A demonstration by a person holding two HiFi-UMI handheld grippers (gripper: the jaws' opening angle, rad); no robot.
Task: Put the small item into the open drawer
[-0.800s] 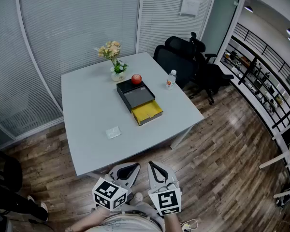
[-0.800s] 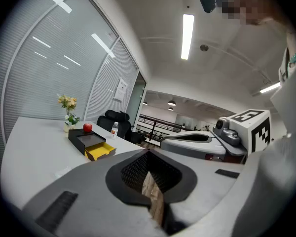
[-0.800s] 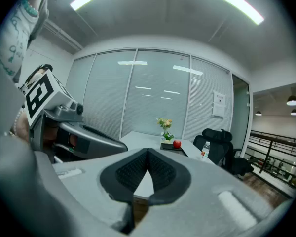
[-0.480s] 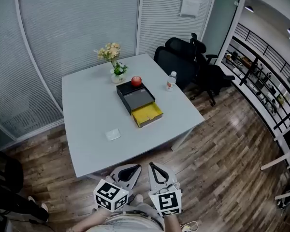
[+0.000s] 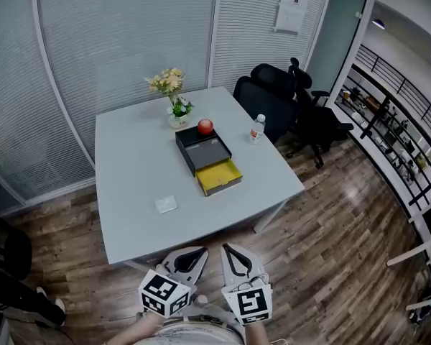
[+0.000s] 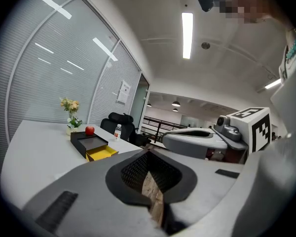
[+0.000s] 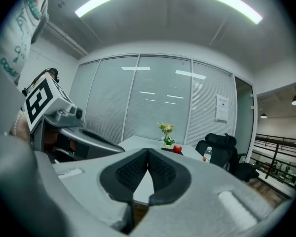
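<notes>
The small item (image 5: pixel 166 205), a pale flat packet, lies on the grey table (image 5: pixel 129 192) near its front left. A black drawer box (image 5: pixel 201 148) stands mid-table with its yellow drawer (image 5: pixel 221 176) pulled open toward me; the same drawer (image 6: pixel 101 153) shows far off in the left gripper view. My left gripper (image 5: pixel 200 251) and right gripper (image 5: pixel 227 250) hang side by side below the table's near edge, over the floor. Both are shut with nothing between their jaws. The left gripper (image 6: pixel 149 152) and the right gripper (image 7: pixel 148 152) each point toward the table.
A red apple (image 5: pixel 205 126) rests on the box's far end. A vase of flowers (image 5: pixel 174 99) and a water bottle (image 5: pixel 257 128) stand near the table's far side. Black office chairs (image 5: pixel 287 99) sit beyond the right corner. Blinds and glass walls close the back; the floor is wood.
The head view has shifted slightly, so the table sits a little lower and to the right in the picture. Both grippers stay shut in the same place.
</notes>
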